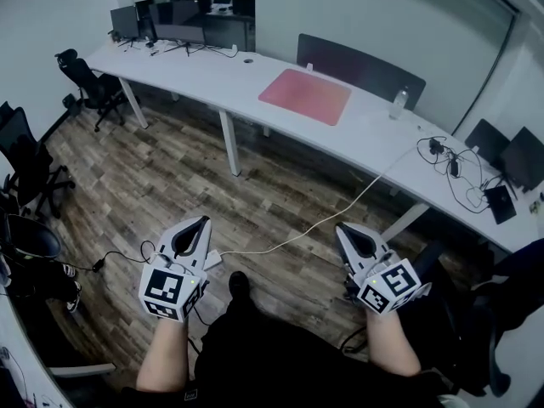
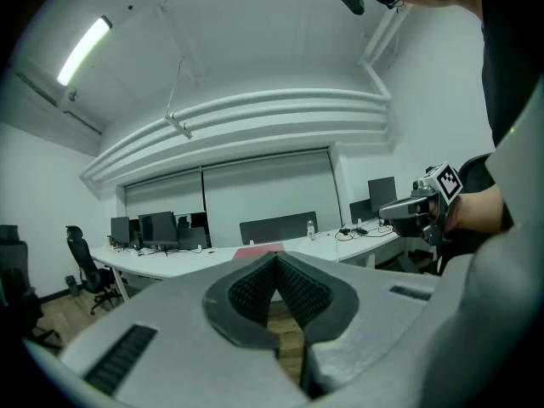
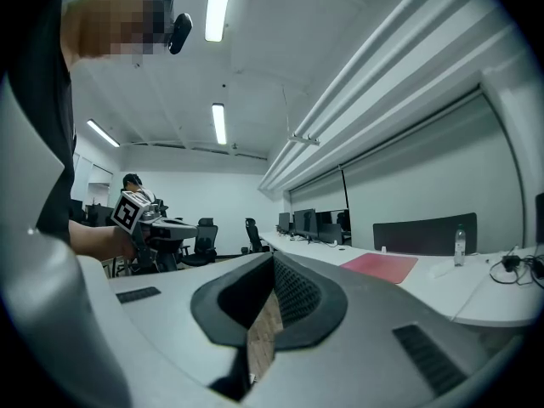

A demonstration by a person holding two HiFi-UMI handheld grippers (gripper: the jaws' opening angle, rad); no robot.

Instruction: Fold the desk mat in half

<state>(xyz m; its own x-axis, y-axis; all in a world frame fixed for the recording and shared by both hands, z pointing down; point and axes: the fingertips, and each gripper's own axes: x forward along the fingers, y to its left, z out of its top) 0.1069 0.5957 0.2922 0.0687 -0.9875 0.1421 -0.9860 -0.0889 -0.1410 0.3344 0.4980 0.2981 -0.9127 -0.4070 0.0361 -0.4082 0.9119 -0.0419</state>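
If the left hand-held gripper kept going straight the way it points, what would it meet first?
Probably the white desk's front edge, near the pink desk mat; only open floor seems to lie between, though depth is unclear.

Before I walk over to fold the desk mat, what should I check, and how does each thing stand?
1. Desk mat lies flat and unfolded on the desk: ok.
2. Nothing lies on the mat: ok.
3. Bottle stands apart from the mat: ok.
4. Left gripper and right gripper empty: ok.
5. Jaws open, ready to grasp: not ok, both shut.
6. Walking path free: not ok, a white cable crosses the floor between you and the desk.
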